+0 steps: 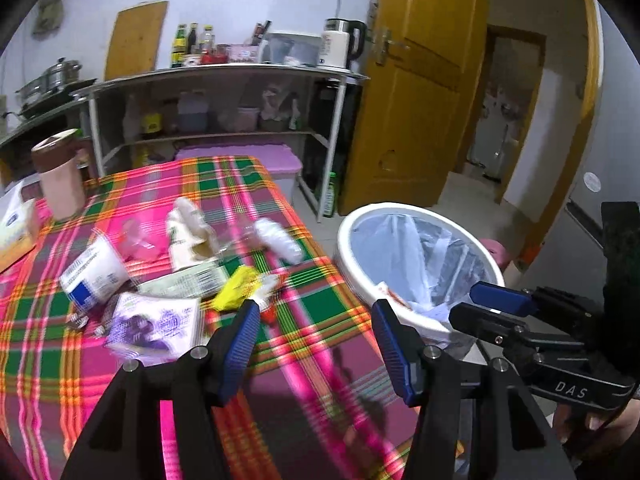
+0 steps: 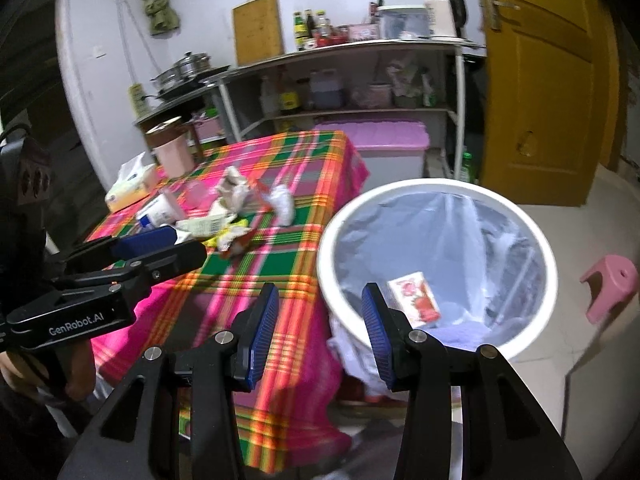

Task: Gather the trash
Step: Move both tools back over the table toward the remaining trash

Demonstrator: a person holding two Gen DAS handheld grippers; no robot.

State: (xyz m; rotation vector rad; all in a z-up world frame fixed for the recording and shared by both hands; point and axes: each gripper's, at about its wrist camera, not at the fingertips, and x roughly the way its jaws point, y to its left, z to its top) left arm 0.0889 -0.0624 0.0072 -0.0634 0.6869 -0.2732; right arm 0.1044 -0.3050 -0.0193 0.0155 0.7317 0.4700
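Left tongs (image 1: 316,340) stand wide apart and empty above the plaid table (image 1: 312,292), with the litter pile (image 1: 180,268) of wrappers and cartons lying ahead to their left and the white bin (image 1: 416,268) just off the table's right edge. Right tongs (image 2: 320,320), seen from their own camera, stand apart and hold nothing over the gap between table and bin, where a small red and white carton (image 2: 414,298) lies in the liner.

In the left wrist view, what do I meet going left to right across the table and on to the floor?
Tissue box → brown-lidded pink canister → purple packet → yellow wrapper → crumpled white paper → white trash bin → right gripper.
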